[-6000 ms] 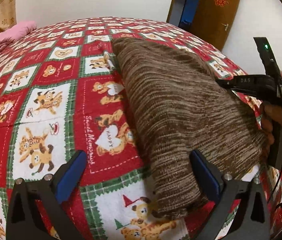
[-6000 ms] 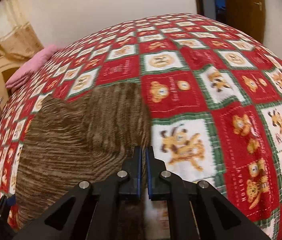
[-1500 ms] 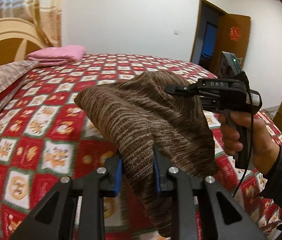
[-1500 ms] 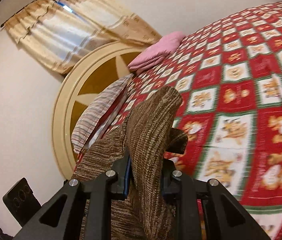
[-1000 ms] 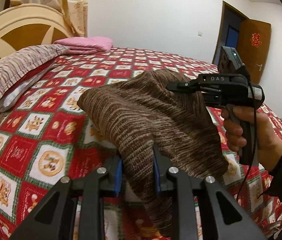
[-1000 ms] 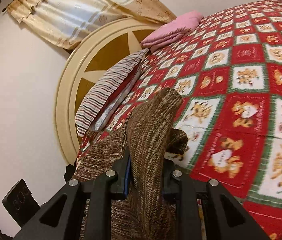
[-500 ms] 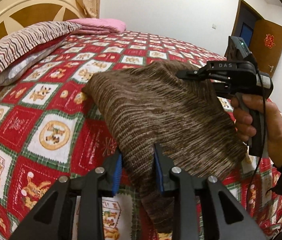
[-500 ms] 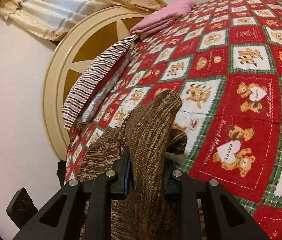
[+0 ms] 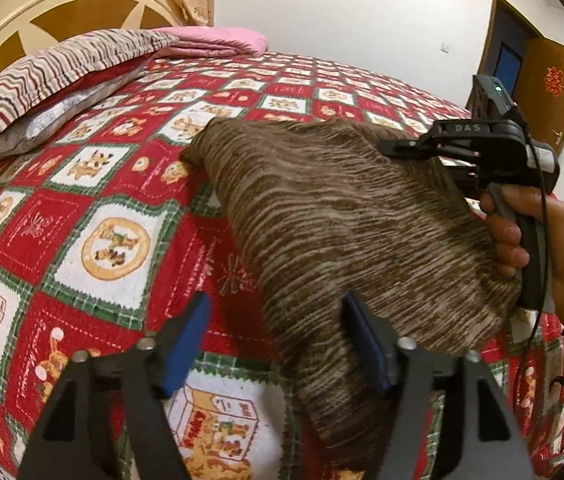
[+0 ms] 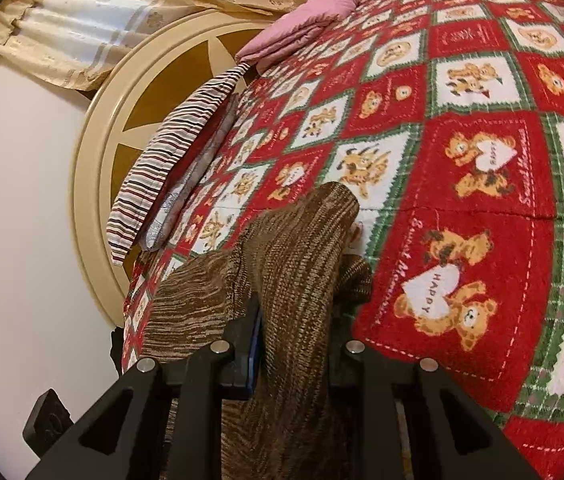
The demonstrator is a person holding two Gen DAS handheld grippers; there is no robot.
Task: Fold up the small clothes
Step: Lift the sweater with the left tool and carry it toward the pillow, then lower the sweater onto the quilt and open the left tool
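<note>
Nearest to us, our left gripper [image 9: 278,344] stands with its blue pads spread wide; the brown knit garment [image 9: 341,216] runs past the inner face of its right finger [image 9: 365,344], but nothing is pinched there. Our right gripper [image 10: 293,344] is clamped on a bunched edge of the same garment [image 10: 297,280], which rises between the fingers and folds over them toward twelve o'clock.

The garment lies partly lifted: in the left wrist view its far corner at about eleven o'clock touches the bear-print bedspread [image 9: 114,240], while the side at three o'clock hangs from the right gripper, and a tail droops toward six o'clock.

We judge the knit soft, light and limp. It sags wherever it is unsupported and will stretch rather than hold a crease, so one pinch point lets it swing. The thick weave looks grippy, not slippery. We would take the loose near edge or corner with the left gripper, opposite the held one, so the cloth spreads flat.

What kind of garment it is we cannot tell; sleeves, neck and hem are lost in the folds. The right fingertips are buried in cloth. Farther off lie a striped pillow [image 9: 62,68] and a pink folded cloth [image 9: 218,42] by the headboard [image 10: 130,128].
</note>
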